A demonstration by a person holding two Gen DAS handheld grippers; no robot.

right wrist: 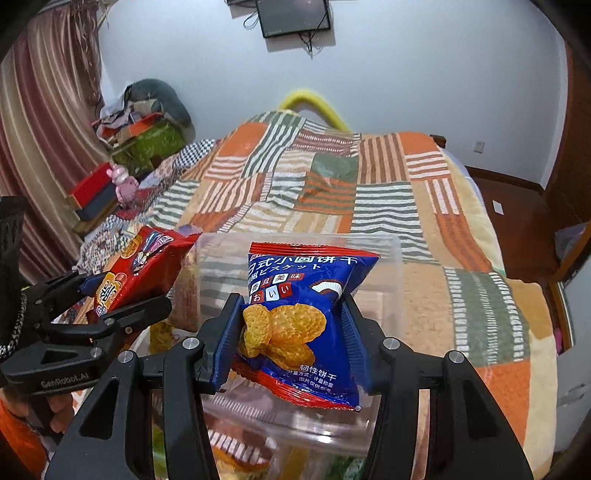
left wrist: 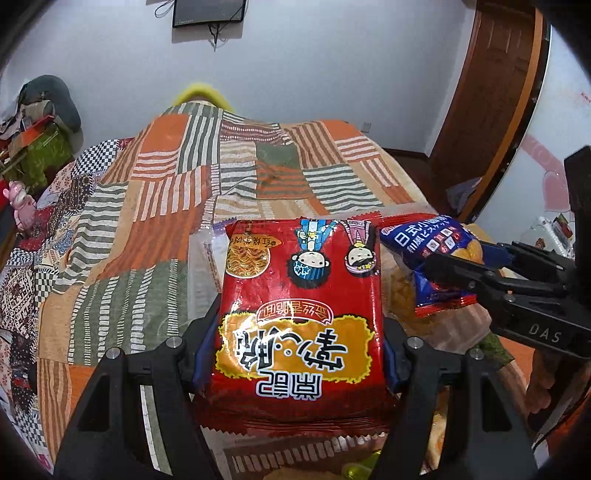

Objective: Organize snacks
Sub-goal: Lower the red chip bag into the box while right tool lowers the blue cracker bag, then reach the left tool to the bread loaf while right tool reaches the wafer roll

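Left wrist view: the left gripper (left wrist: 299, 354) fills the lower frame, its jaws clamped on the sides of a red noodle pack (left wrist: 301, 314). The pack is held flat, face up, its print upside down to the camera, above a bed (left wrist: 166, 206) covered in an orange, green and cream patchwork. At right, the right gripper (left wrist: 454, 258) reaches in from the edge, its jaws pinched on a blue biscuit pack (left wrist: 424, 254) held just beside the red one. More snacks lie under the two packs, mostly hidden. This view does not make out the container below them; only a clear bag edge (left wrist: 207, 251) shows at the left.

Right wrist view: the right gripper (right wrist: 291, 332) holds the biscuit pack (right wrist: 303, 317) upright by its sides — round golden biscuits printed on the front. Directly behind and under it sits a clear plastic box (right wrist: 388, 266), resting on the bed (right wrist: 424, 229); the pack hangs over its open top. At left, the left gripper (right wrist: 122, 295) appears side-on, jaws closed on the noodle pack (right wrist: 147, 266), which tilts upward just beside the box's left wall. A wall screen (right wrist: 291, 16) hangs above the bed — clutter and a pink toy (right wrist: 123, 182) sit at far left.
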